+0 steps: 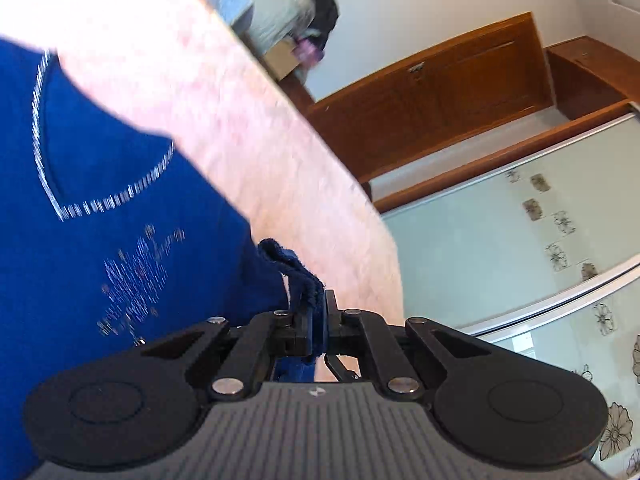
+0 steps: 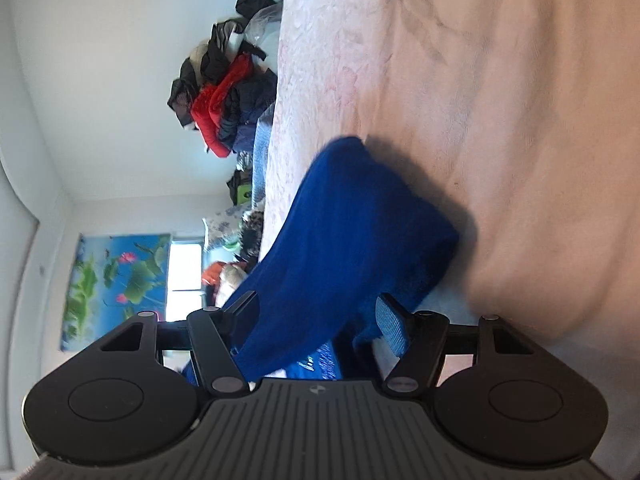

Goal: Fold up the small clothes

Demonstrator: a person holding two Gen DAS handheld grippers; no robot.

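Note:
A blue knitted top with a silver-trimmed neckline and a sparkly motif lies on the pink bedcover. My left gripper is shut on a bunched edge of this top, lifted off the bed. In the right wrist view, a folded blue part of the top rises from the bedcover and runs down between the fingers of my right gripper. Those jaws stand apart, and the blue-padded right finger does not press the cloth.
A heap of dark and red clothes is piled at the far end of the bed. Beside the bed are a brown wooden door and a pale wardrobe front with flower prints. A lotus poster hangs on the wall.

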